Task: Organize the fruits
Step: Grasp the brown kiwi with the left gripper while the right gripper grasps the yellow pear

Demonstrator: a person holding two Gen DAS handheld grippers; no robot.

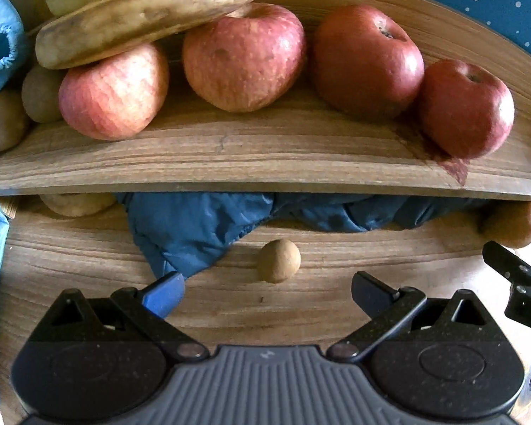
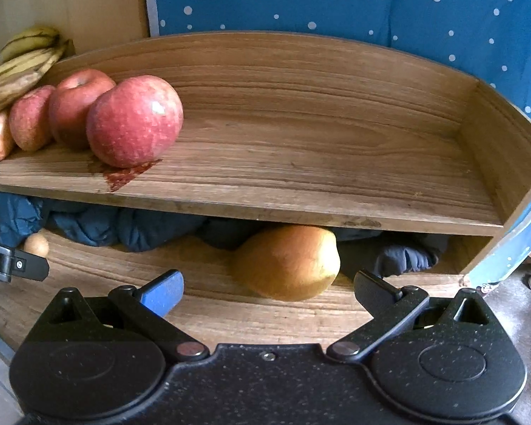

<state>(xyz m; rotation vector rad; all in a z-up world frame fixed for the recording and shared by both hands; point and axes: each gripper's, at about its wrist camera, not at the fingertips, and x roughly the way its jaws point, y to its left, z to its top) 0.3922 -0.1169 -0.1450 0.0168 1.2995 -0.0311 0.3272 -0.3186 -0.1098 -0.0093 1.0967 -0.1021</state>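
Note:
Several red apples (image 1: 244, 56) sit in a row on the upper wooden shelf (image 1: 265, 163), with bananas (image 1: 148, 17) resting on the left ones. My left gripper (image 1: 267, 295) is open and empty, just in front of a small round brown fruit (image 1: 279, 260) on the lower board. In the right wrist view the apples (image 2: 134, 125) and bananas (image 2: 21, 63) are at the shelf's left end. My right gripper (image 2: 269, 294) is open and empty, with a yellow-brown pear (image 2: 288, 264) lying just ahead between its fingers, under the shelf's (image 2: 301, 163) front edge.
Crumpled dark blue cloth (image 1: 201, 230) lies under the shelf. Brown kiwis (image 1: 40, 94) sit at the shelf's left end beside light blue fabric (image 1: 0, 42). More brown fruit (image 1: 509, 225) lies at the lower right. A blue dotted wall (image 2: 336, 3) stands behind the shelf.

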